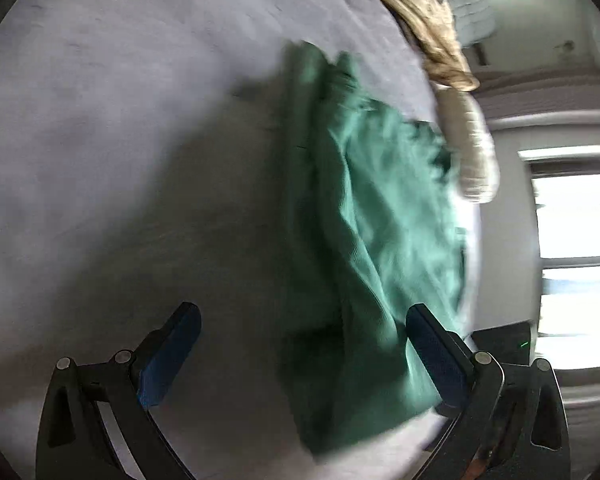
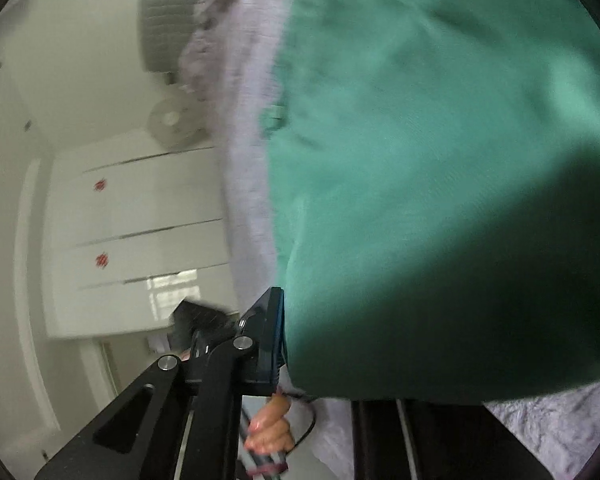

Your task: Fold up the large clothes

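A large green garment (image 1: 380,220) lies crumpled on the grey bed cover (image 1: 120,120), blurred by motion. My left gripper (image 1: 306,344) is open above the bed; the garment's near end lies between its blue-padded fingers (image 1: 172,356), close to the right one. In the right wrist view the green garment (image 2: 440,160) fills most of the picture and hangs over the bed's edge. My right gripper (image 2: 288,308) is shut on its lower edge: one blue pad presses the cloth, and the other finger is hidden under it.
A beige knit garment (image 1: 428,20) and a cream one (image 1: 476,152) lie along the bed's far edge. A bright window (image 1: 572,260) is on the right. Beside the bed stand white drawers (image 2: 140,220) and a fan (image 2: 172,120). A hand (image 2: 272,428) shows below my right gripper.
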A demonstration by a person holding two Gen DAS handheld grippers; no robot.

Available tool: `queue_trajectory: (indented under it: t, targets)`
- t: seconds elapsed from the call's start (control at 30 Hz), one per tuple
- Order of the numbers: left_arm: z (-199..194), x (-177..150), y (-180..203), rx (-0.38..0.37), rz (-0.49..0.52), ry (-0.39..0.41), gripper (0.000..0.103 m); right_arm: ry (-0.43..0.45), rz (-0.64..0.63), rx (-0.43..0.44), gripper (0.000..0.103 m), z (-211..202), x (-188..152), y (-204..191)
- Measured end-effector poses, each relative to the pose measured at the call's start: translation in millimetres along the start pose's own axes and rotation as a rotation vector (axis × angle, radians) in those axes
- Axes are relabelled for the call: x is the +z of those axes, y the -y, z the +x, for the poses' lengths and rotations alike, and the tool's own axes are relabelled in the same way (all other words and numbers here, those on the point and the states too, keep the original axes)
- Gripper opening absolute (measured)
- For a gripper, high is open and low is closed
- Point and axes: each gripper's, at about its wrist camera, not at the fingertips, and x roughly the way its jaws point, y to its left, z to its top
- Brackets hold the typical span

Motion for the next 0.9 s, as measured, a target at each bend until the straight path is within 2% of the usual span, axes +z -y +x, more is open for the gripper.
queue_trajectory:
  t: [0.07,0.17,0.2,0.23,0.27,0.3,0.37,0.43,0.53,0.6,0.67,0.73,0.8,0.9]
  targets:
    - [18,16,7,-0.059,0.009,-0.041,0.103,-0.012,-0.042,-0.008,0.013,-2,2,-9]
    - [42,30,15,-0.051,0.027,-0.1,0.103,-0.042,-0.07,-0.037,0.013,3,-1,-11]
    - [54,33,22,-0.014,0.046,-0.12,0.102,-0.056,-0.072,-0.055,0.013,4,-2,-9]
    - [61,34,27,0.036,0.068,-0.124,0.092,-0.081,-0.07,-0.084,0.013,6,-5,-4]
    - [66,34,33,0.087,0.101,-0.128,0.069,-0.123,-0.063,-0.116,0.013,8,-9,3]
    - [72,32,40,0.161,0.158,-0.137,0.06,-0.174,-0.053,-0.142,0.017,10,-13,7]
    - [73,29,47,0.207,0.207,-0.13,0.029,-0.253,-0.066,-0.197,0.017,6,-20,10]
    - [67,30,52,0.195,0.213,-0.104,0.022,-0.268,-0.134,-0.259,0.017,-11,-19,3]
    - [54,26,71,0.205,0.259,-0.043,0.017,-0.163,-0.224,-0.34,0.017,-52,2,-12]
    - [48,23,93,0.205,0.304,-0.003,0.017,-0.034,-0.262,-0.428,0.017,-76,24,-16]
    - [45,18,120,0.195,0.346,0.027,0.015,0.043,-0.274,-0.529,0.017,-88,47,-7]
    - [38,10,144,0.186,0.384,0.05,0.015,0.054,-0.247,-0.579,0.013,-87,64,13]
    - [38,5,171,0.18,0.424,0.066,0.015,0.006,-0.221,-0.602,0.012,-71,72,36]
    - [52,-5,222,0.194,0.515,0.076,0.015,0.003,-0.235,-0.584,0.012,-65,72,46]
